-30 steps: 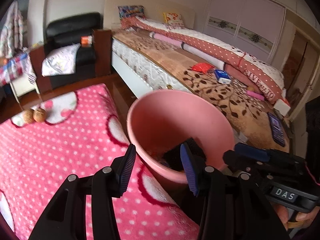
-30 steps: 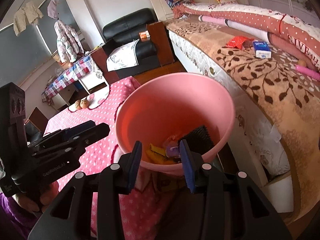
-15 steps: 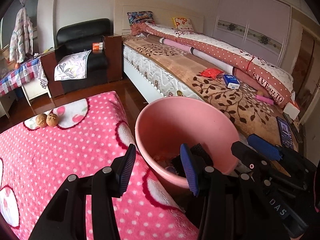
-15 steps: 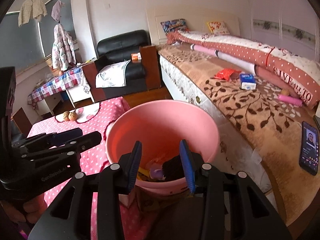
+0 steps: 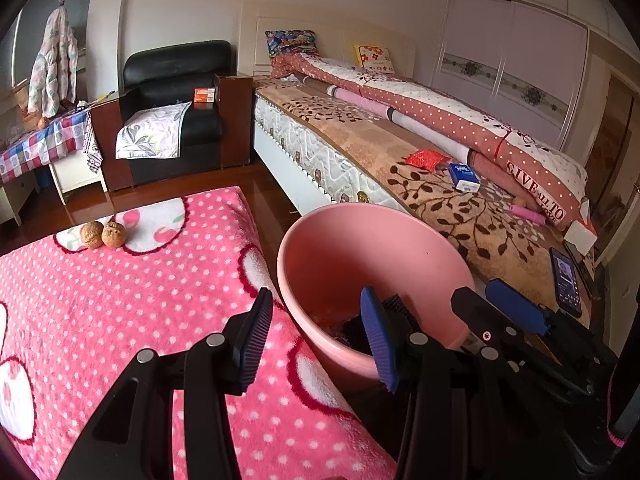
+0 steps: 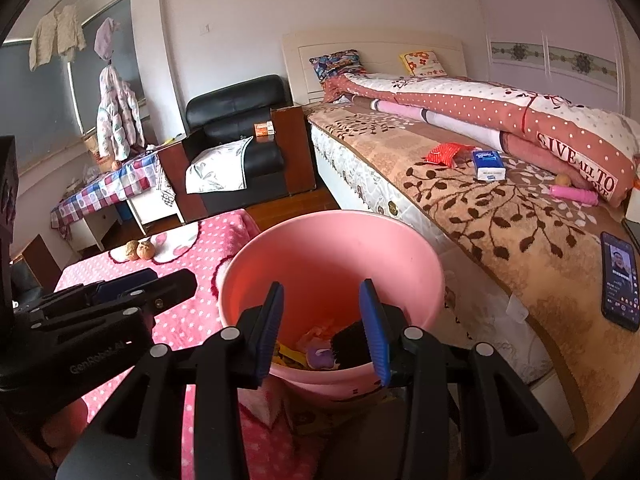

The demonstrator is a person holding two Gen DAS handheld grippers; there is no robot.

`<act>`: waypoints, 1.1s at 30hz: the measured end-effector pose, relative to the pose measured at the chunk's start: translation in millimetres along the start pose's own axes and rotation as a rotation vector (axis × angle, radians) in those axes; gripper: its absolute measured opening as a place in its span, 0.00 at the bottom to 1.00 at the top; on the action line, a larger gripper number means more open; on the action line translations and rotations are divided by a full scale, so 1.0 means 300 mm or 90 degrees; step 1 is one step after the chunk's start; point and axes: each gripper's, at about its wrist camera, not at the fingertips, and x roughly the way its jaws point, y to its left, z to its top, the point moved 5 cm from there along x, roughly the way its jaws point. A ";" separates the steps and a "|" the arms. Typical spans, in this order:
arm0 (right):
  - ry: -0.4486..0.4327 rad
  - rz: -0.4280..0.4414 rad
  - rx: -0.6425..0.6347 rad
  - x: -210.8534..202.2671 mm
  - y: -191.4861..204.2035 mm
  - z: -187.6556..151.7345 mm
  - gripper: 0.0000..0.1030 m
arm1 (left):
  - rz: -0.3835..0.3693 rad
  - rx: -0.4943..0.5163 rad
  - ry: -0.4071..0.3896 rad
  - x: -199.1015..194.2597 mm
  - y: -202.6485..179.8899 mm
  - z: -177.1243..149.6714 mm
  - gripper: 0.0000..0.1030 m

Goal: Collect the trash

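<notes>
Bed [image 6: 500, 216]: runs along the right side of the room; carries a red packet [image 6: 446, 153], blue-white box [image 6: 488, 165] and phone [image 6: 620, 280].

Desk [image 5: 120, 300]: covered w/ pink dotted blanket. 2 walnuts [image 5: 103, 235] sit touching each other near its far edge, well apart from both tools.

Pink bin [image 6: 332, 248]: stands between desk and bed, against the desk edge. Holds wrappers and a dark brush-like item at the bottom.

Left tool [image 5: 318, 340]: jaws apart, approx. half open, nothing held; hangs over the desk edge next to the bin rim.

Right tool [image 6: 322, 328]: jaws apart, approx. half open, nothing held; hangs above the bin's near rim.

Risks (est.):
- Walnuts are round; an off-centre pinch could roll them off the far desk edge.
- The 2 tools are close together; crossing reaches could collide.
- Bumping the rim could tip the bin.
- Packet/box on the bed may not be trash; status unclear.
</notes>
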 end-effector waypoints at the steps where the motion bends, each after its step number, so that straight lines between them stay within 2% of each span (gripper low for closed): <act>1: 0.001 0.002 0.001 0.000 0.003 -0.001 0.39 | 0.001 0.001 -0.003 -0.004 0.000 -0.001 0.44; 18: 0.024 0.028 0.003 0.015 0.050 -0.029 0.39 | 0.004 -0.006 -0.025 -0.043 0.020 -0.002 0.44; 22: 0.024 0.029 0.006 0.015 0.050 -0.031 0.47 | 0.004 -0.006 -0.028 -0.046 0.023 0.000 0.43; 33: 0.026 0.027 0.005 0.016 0.051 -0.030 0.47 | 0.004 -0.008 -0.028 -0.048 0.029 0.005 0.42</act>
